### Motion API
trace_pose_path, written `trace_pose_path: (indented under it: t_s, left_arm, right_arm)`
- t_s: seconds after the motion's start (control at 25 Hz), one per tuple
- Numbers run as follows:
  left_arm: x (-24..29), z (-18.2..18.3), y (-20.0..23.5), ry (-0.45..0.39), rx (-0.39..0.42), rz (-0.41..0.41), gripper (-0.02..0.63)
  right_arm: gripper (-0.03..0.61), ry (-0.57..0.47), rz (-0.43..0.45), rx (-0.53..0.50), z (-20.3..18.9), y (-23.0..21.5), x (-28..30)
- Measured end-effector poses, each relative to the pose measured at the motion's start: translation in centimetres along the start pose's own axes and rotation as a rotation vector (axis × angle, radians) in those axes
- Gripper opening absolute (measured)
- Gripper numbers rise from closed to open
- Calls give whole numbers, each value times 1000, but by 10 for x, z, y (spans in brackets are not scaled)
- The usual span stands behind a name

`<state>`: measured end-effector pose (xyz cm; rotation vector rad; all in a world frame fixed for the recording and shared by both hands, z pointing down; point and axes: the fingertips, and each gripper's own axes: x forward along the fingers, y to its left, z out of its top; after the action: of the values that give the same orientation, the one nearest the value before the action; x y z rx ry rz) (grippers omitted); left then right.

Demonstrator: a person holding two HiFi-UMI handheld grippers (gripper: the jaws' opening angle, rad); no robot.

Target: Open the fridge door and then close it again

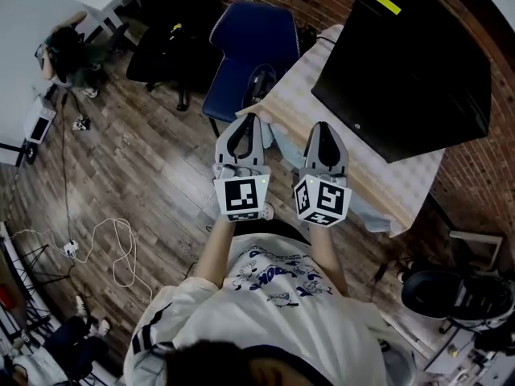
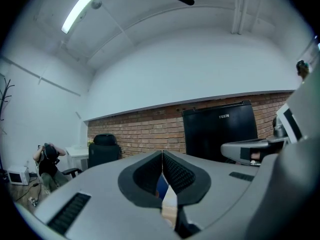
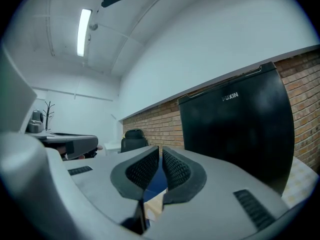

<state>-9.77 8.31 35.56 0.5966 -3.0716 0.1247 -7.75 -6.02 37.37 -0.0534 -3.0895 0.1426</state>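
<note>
A black mini fridge (image 1: 402,71) stands on a cloth-covered table (image 1: 378,175) against the brick wall, with its door closed. In the head view my left gripper (image 1: 249,117) and right gripper (image 1: 322,125) are held side by side, pointing at the table's near corner, well short of the fridge. Both are shut with nothing between the jaws. The left gripper view looks past its closed jaws (image 2: 162,153) to the fridge (image 2: 220,134), ahead and to the right. In the right gripper view the fridge (image 3: 235,129) fills the right side beyond that gripper (image 3: 160,148).
A blue chair (image 1: 249,51) stands at the table's left end, just ahead of the grippers. A black office chair (image 1: 161,51) and a seated person (image 1: 68,51) are further left. White cables (image 1: 113,248) lie on the wooden floor. Equipment (image 1: 459,296) sits at lower right.
</note>
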Motion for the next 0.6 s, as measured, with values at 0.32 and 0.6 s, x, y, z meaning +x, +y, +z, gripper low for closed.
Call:
trace_pose_path:
  t_s: [0.32,0.6]
  left_arm:
    - [45,-8,-8,22,-18,-66,18]
    - [99,-15,-23,34,-37,-160,18]
  right_arm:
    - [43,22,-66,5,-6,-21,24]
    - [43,22,-140,-9,-6,-47,55]
